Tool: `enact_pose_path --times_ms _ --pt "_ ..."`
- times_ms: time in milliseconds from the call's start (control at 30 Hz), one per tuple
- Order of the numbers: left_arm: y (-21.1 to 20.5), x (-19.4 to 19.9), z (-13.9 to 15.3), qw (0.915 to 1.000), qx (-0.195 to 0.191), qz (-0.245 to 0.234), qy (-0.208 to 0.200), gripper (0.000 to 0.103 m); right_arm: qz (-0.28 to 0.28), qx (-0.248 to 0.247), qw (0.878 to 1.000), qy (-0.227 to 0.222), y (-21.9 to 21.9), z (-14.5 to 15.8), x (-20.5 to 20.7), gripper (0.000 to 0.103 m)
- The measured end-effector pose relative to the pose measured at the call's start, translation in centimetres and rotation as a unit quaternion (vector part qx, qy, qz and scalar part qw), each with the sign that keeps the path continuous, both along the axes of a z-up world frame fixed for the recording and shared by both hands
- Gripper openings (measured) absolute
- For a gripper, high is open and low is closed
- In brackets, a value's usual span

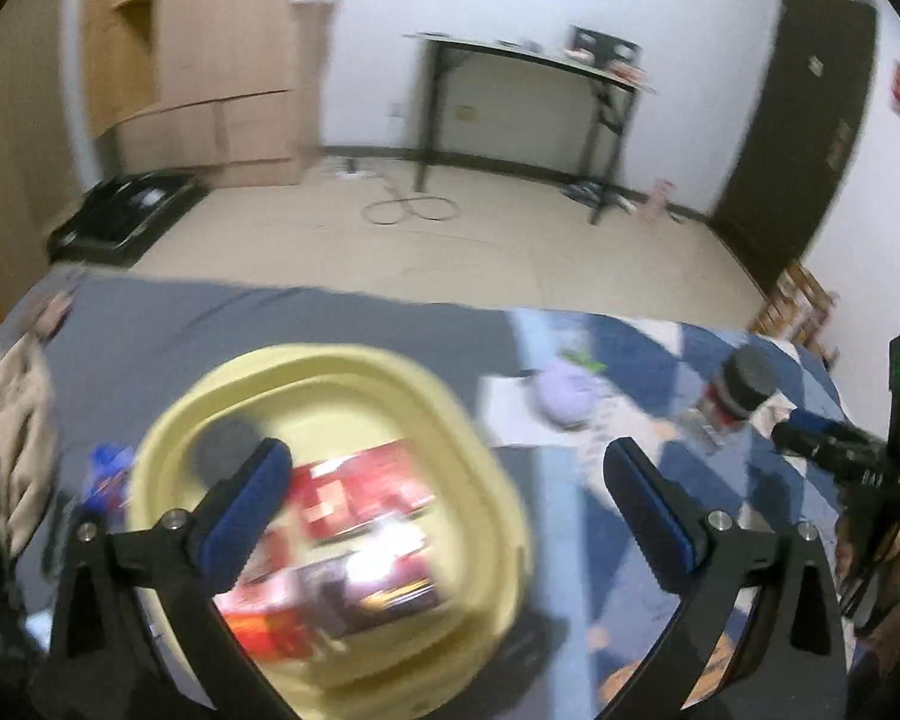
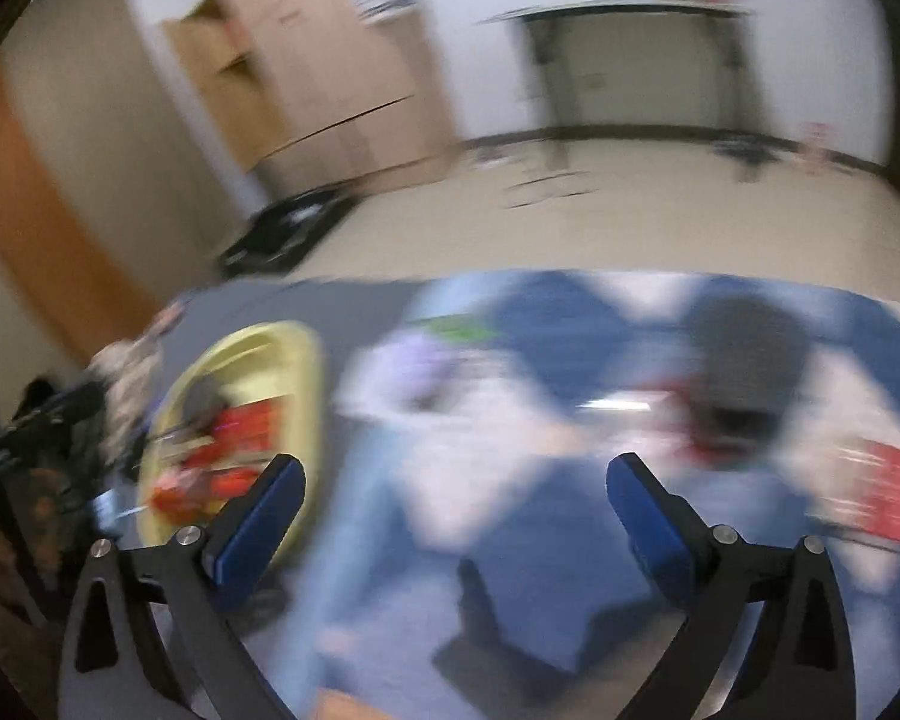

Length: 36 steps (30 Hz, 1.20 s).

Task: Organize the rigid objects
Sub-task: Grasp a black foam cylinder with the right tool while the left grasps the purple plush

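Both grippers stand spread wide, nothing between the pads. Under the left gripper sits the yellow basin of red boxes. The dark-capped jar lies ahead to its right; ahead of the right gripper, only blurred patterned bedding.
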<state>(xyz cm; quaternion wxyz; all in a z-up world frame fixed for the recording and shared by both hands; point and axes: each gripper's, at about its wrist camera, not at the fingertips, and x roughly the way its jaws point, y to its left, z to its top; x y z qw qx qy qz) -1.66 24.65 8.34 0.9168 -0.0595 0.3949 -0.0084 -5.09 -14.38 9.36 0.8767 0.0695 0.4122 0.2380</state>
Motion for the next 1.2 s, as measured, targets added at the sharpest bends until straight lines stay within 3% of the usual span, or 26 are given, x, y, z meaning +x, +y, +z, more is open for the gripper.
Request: enact_pose_path --times_ms 100,200,300,567,600,667,733,767,800,833,900,1033,1200 --pt "-4.4 3.6 -1.2 0.9993 0.007 -0.035 0.009 0.103 -0.064 -0.006 0.998 0.017 -6.3 -0.3 1.2 0.103" --pt "-7.2 7.0 -3.3 0.9981 0.022 -0.050 0.027 0.103 -0.079 0.002 0.997 0.018 -8.4 -0.2 2.4 0.103" --pt "-9.1 9.9 -6.1 0.9954 0.054 -0.058 0.055 0.103 -0.065 0.007 0.998 0.017 -8.0 -0.5 3.6 0.103" --pt "-10.7 14.2 -11.6 0.9916 0.076 -0.065 0.083 0.103 -0.056 -0.010 0.998 0.027 -6.5 -3.9 7.9 0.103" --pt "-10.9 14.4 -12.0 0.9917 0.078 -0.065 0.080 0.100 -0.055 -0.015 0.998 0.024 -6.4 -4.1 8.0 0.103" --pt "-11.4 14.5 -12.5 0.9906 0.099 -0.073 0.059 0.067 -0.052 -0.027 0.998 0.022 -6.0 -4.8 8.5 0.103" --pt "-11.9 14.6 -13.1 0.9894 0.100 -0.081 0.066 0.049 -0.052 -0.035 0.998 0.021 -5.8 -5.3 9.0 0.101" --pt "-11.9 14.5 -13.0 0.9903 0.094 -0.081 0.062 0.048 -0.050 -0.037 0.998 0.019 -5.7 -5.5 9.3 0.093" --pt "-11.8 14.2 -12.7 0.9913 0.089 -0.078 0.056 0.047 -0.046 -0.034 0.998 0.024 -5.6 -5.7 9.5 0.076" --pt "-11.4 13.6 -12.3 0.9928 0.078 -0.075 0.051 0.045 -0.040 -0.028 0.998 0.030 -5.3 -6.0 9.8 0.071" --pt "-10.6 12.1 -10.8 0.9951 0.068 -0.063 0.034 0.045 -0.036 -0.032 0.999 0.024 -4.9 -5.9 9.7 0.071" --pt "-6.9 5.2 -5.2 0.9984 0.032 -0.045 -0.013 0.045 -0.011 -0.020 1.000 -0.013 -3.7 -3.4 7.7 0.071" --pt "0.1 -3.1 -1.7 0.9986 0.051 0.009 -0.006 0.045 0.064 0.008 0.998 -0.026 2.1 -0.1 5.1 0.071"
